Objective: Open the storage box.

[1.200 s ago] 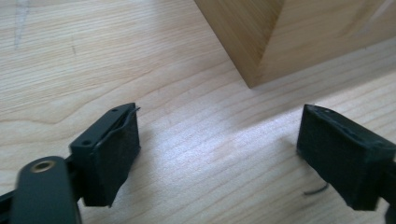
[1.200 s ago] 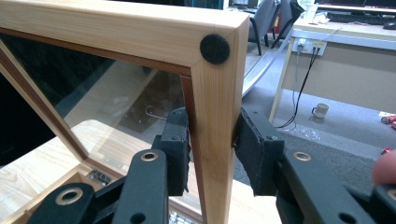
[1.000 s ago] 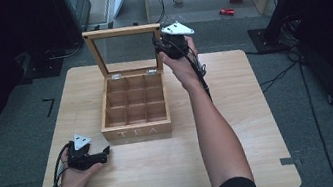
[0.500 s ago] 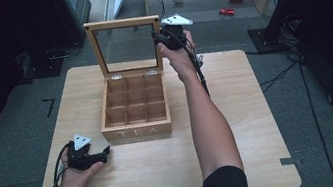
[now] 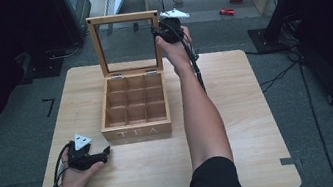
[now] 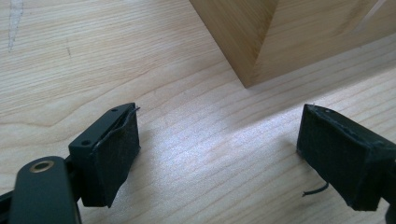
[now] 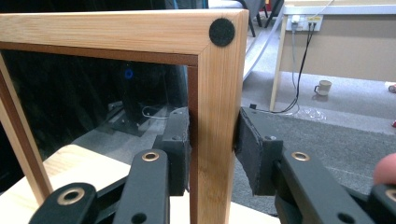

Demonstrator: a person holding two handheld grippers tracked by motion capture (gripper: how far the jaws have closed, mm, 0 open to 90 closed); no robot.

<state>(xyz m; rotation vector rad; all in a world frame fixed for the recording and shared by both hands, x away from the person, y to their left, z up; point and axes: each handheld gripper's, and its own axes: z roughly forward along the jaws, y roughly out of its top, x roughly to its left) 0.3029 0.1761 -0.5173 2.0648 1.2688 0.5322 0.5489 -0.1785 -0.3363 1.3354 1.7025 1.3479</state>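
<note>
Left hand-held gripper (image 5: 105, 152) idle near desk's (image 5: 246, 162) front-left corner, jaws wide apart, nothing between, just off tea box's (image 5: 137, 128) front-left corner. Tea box at desk centre, compartments bare. Lid (image 5: 122, 18) upright, near vertical. Right hand-held gripper (image 7: 212, 144) clamped on lid frame's right side rail. Step judged: swinging lid. Next: guide lid along hinge arc, grip kept firm.

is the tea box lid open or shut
Open: the lid stands upright above the tea box, showing its empty compartments, with the right tool clamped on the lid's frame.
</note>
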